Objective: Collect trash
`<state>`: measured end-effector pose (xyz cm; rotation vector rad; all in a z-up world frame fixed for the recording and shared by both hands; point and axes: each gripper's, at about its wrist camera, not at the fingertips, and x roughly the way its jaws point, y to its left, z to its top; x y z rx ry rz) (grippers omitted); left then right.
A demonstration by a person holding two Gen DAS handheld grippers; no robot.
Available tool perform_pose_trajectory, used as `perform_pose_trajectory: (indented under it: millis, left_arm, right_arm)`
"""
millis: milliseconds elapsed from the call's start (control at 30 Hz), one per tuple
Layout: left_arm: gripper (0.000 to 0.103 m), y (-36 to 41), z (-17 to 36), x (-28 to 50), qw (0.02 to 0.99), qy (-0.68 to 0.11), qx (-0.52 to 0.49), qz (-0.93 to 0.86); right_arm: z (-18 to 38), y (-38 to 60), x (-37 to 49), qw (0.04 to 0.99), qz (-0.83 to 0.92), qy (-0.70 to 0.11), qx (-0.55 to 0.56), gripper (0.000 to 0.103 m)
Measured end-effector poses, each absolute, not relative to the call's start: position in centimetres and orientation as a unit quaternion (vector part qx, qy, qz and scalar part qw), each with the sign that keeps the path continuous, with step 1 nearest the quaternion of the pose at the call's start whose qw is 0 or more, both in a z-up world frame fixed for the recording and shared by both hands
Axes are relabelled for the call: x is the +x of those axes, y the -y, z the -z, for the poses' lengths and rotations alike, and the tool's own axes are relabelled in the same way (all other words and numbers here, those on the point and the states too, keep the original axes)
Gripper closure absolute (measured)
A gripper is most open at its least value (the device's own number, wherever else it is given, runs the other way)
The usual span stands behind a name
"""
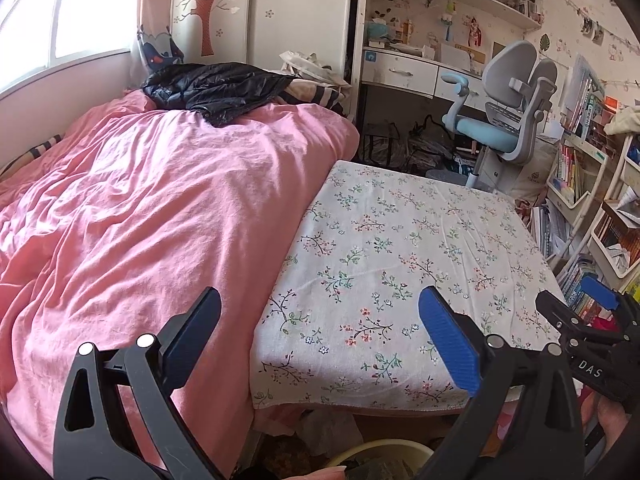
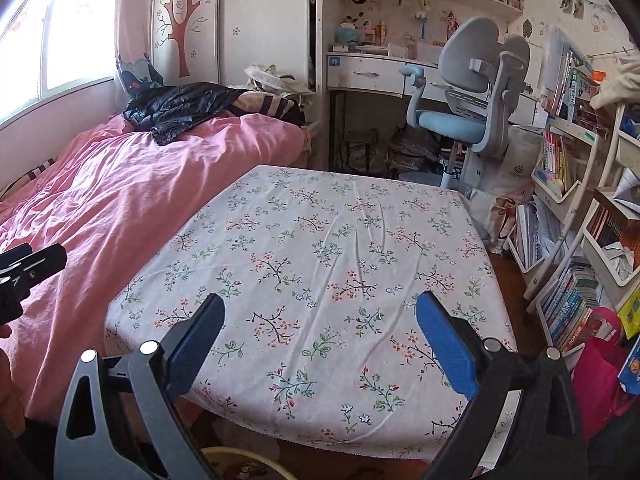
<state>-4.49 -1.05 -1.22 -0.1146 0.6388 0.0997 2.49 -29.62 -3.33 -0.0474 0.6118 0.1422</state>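
Claws point(image 2: 320, 328) gape above bin point(image 2: 224, 454).

White letters "DAS" stand on the black body of the right gripper point(image 1: 580, 312), at about four o'clock in the left wrist view. The book spines on the shelves point(image 2: 568, 300), at three to four o'clock, carry print too small to read.

Left gripper point(image 1: 320, 320) and right gripper point(image 2: 320, 322): each has 2 black plastic clamp arms with triangular cut-outs, silver round rivets near the pivots, and ribbed blue pads point(image 1: 450, 340) on the fingers. White letters "DAS" mark the right gripper's black body.
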Motion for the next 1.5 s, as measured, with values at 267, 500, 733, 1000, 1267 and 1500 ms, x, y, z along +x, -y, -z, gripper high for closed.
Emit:
perform_pose_trajectory:
  millis: [267,500,733,1000,1267,1500]
  left_arm:
    - [0.007,1.05,1.25,-4.55,0.947,-0.314,-0.055,-0.047]
    - [0.007,1.05,1.28,-4.56,0.946,-0.315,-0.056,-0.048]
    - [0.007,1.06,1.24,-4.54,0.946,-0.315,-0.056,-0.048]
    - [0.007,1.00,1.30,-4.60,0.947,-0.314,-0.058,-0.049]
    - [0.007,0.49,1.66,-4.66,0.945,-0.315,-0.072,-0.048]
    - [0.007,0.81,1.77,-4.55,0.944,-0.319,-0.072,-0.042]
  right_arm:
    - [3.44,29.74,2.50,0.950,-0.065,-0.306,-0.023,0.010]
    - [3.61,29.66,2.51,0.948,-0.066,-0.310,-0.029,0.010]
    - [3.68,29.59,2.54,0.947,-0.065,-0.313,-0.032,0.010]
    - [3.68,29.65,2.51,0.947,-0.064,-0.312,-0.032,0.010]
    - [3.69,30.05,2.54,0.948,-0.063,-0.311,-0.032,0.010]
    - [3.58,30.19,2.51,0.949,-0.060,-0.309,-0.034,0.010]
